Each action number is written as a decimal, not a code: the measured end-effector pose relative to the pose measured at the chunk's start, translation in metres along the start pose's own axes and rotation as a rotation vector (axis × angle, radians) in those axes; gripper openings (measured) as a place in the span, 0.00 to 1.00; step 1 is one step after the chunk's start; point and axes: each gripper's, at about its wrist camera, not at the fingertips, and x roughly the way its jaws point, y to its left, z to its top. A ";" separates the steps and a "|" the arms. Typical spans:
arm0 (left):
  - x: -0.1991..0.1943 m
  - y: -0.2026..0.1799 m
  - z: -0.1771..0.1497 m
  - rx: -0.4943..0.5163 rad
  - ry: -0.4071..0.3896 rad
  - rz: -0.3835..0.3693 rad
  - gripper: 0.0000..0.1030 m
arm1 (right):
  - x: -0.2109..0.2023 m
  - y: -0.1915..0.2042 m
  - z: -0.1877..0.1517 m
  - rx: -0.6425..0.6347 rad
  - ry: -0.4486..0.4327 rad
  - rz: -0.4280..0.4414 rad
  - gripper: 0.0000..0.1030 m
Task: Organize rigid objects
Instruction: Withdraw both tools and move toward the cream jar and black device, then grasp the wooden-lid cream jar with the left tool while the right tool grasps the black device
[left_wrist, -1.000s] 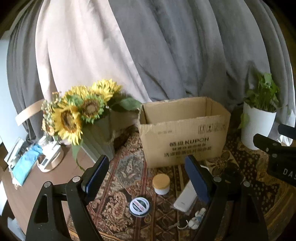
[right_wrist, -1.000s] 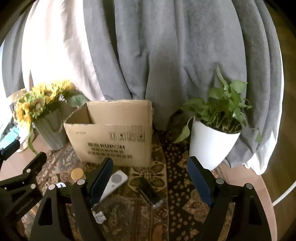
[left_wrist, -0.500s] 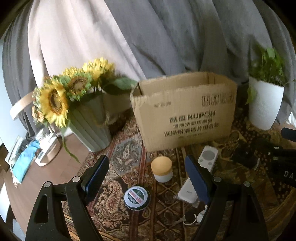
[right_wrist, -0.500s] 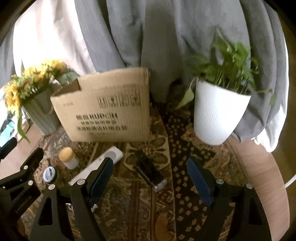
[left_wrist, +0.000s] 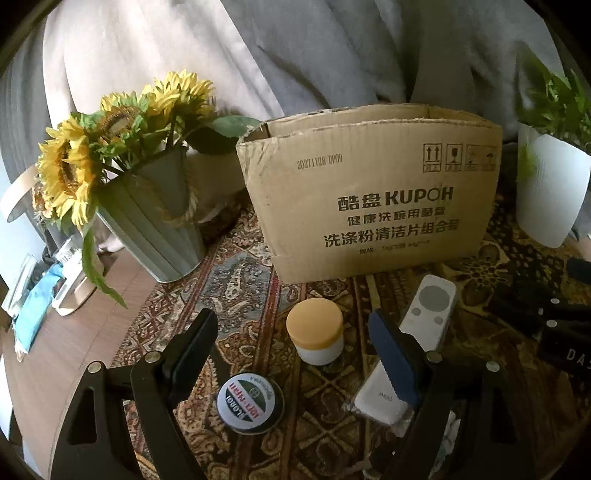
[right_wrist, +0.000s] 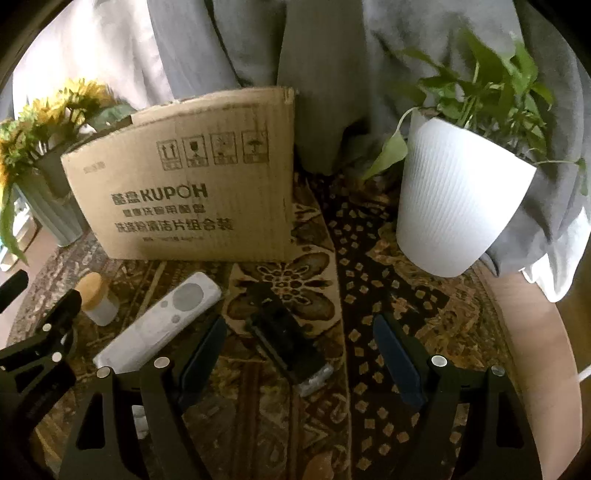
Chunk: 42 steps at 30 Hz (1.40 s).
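Observation:
An open cardboard box (left_wrist: 373, 192) (right_wrist: 184, 192) stands on a patterned cloth. In front of it lie a small white jar with a yellow lid (left_wrist: 316, 336) (right_wrist: 94, 297), a round tin (left_wrist: 249, 402), a white remote (left_wrist: 417, 332) (right_wrist: 159, 325) and a black rectangular device (right_wrist: 284, 339). My left gripper (left_wrist: 291, 347) hangs open above the jar and the tin, holding nothing. My right gripper (right_wrist: 301, 350) is open over the black device, which shows between its fingers without touching them. The left gripper's frame (right_wrist: 33, 354) shows at the right wrist view's left edge.
A grey vase of sunflowers (left_wrist: 147, 206) stands left of the box and a white potted plant (right_wrist: 458, 203) to its right. Grey and cream fabric hangs behind. Bare round wooden tabletop (right_wrist: 535, 332) shows beyond the cloth. Small clutter (left_wrist: 40, 295) lies at far left.
Both grippers have sunk toward the table and tilted down; the box and the small objects loom larger. Their jaws have kept the same width.

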 end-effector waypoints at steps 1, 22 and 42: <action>0.003 0.000 0.000 -0.002 -0.001 -0.003 0.82 | 0.002 0.000 0.000 -0.001 0.003 0.001 0.81; 0.043 -0.007 0.000 -0.030 0.056 -0.056 0.68 | 0.043 0.005 0.000 -0.074 0.065 0.019 0.77; 0.064 -0.016 0.006 -0.035 0.115 -0.103 0.40 | 0.055 0.015 -0.006 -0.120 0.085 0.054 0.30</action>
